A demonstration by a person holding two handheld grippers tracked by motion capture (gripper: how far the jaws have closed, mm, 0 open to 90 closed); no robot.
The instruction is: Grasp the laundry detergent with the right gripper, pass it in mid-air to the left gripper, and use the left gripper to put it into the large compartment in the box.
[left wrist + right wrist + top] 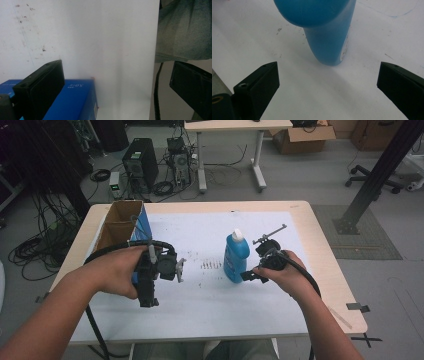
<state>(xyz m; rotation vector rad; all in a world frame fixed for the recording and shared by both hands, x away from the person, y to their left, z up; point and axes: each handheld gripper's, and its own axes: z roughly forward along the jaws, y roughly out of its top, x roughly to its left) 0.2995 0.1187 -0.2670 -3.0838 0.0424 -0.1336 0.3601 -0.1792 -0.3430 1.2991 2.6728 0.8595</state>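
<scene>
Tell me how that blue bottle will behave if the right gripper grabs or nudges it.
The bottle stands tall on a narrow base, so a high push would probably tip it. Its smooth rounded plastic may slip between the jaws of the open right gripper. How full it is cannot be told.

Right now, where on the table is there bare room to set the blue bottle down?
Free: the white mat along the near edge, and the far stretch behind the blue bottle. Crowded: the left side, where the left gripper hovers beside the cardboard box, and the right gripper by the bottle.

The blue bottle [324, 32] is cut off by the top edge.
</scene>
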